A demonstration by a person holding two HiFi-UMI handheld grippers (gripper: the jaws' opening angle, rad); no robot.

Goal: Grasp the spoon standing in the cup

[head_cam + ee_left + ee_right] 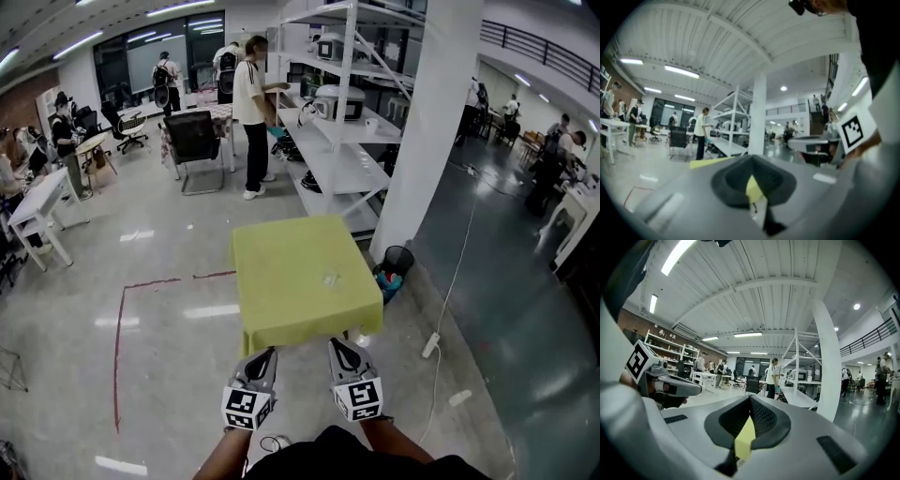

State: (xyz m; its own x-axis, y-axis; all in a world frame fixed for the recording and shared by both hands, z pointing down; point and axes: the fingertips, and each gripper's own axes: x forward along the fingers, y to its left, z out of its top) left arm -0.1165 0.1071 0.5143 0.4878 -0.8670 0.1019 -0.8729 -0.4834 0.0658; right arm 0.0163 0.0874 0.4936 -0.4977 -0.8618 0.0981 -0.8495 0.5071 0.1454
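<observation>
Spoon is too small to see; its likely cup (pixel 330 278) sits mid-tabletop (pixel 281 305), slightly toward the right edge. Your left claw (pixel 269 352) and right claw (pixel 335 343) hang clenched and empty, short of the near edge, probably because the approach is not yet begun.

A yellow-green table (pixel 281 291) stands near a white pillar (pixel 427 141) and white shelving (pixel 342 161).

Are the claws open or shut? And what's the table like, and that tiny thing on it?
Left claw: shut, nothing in it.
Right claw: shut, nothing in it.
Square table with yellow-green cloth: covered, standing ahead of both claws.
Small clear thing on the cloth: upright or not, too small to tell.
</observation>
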